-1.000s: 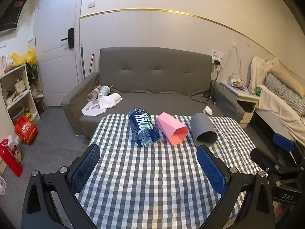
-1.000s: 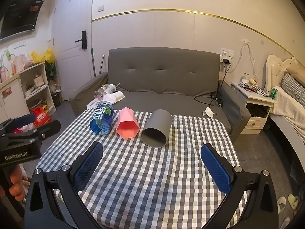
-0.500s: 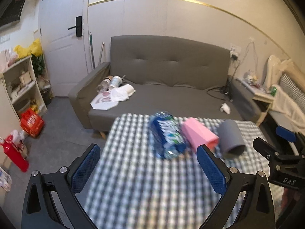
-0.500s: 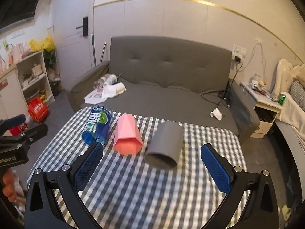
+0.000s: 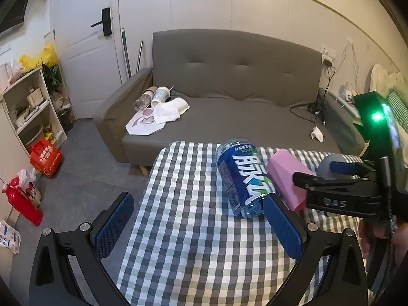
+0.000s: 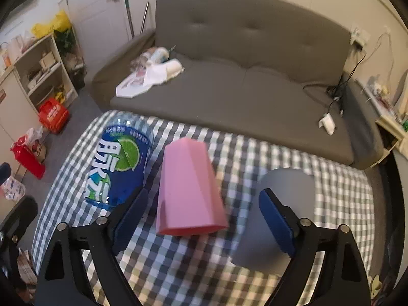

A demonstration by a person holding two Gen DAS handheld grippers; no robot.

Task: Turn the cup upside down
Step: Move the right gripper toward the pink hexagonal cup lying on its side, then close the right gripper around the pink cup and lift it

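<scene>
A pink faceted cup lies on its side on the checked tablecloth, open end toward me; it also shows in the left wrist view. A grey cup lies on its side to its right, partly hidden in the left wrist view. My right gripper is open, its fingers either side of the pink cup's open end, apart from it. My left gripper is open and empty above the table's left part. The right gripper also shows from the side in the left wrist view.
A blue drink bottle lies on its side left of the pink cup, close to my right gripper's left finger. A grey sofa with litter stands behind the table. A shelf and red bags stand at left.
My right gripper has moved forward and down over the pink cup, which now sits between its fingers. My left gripper has drifted left and closer; the right gripper now crosses its view.
</scene>
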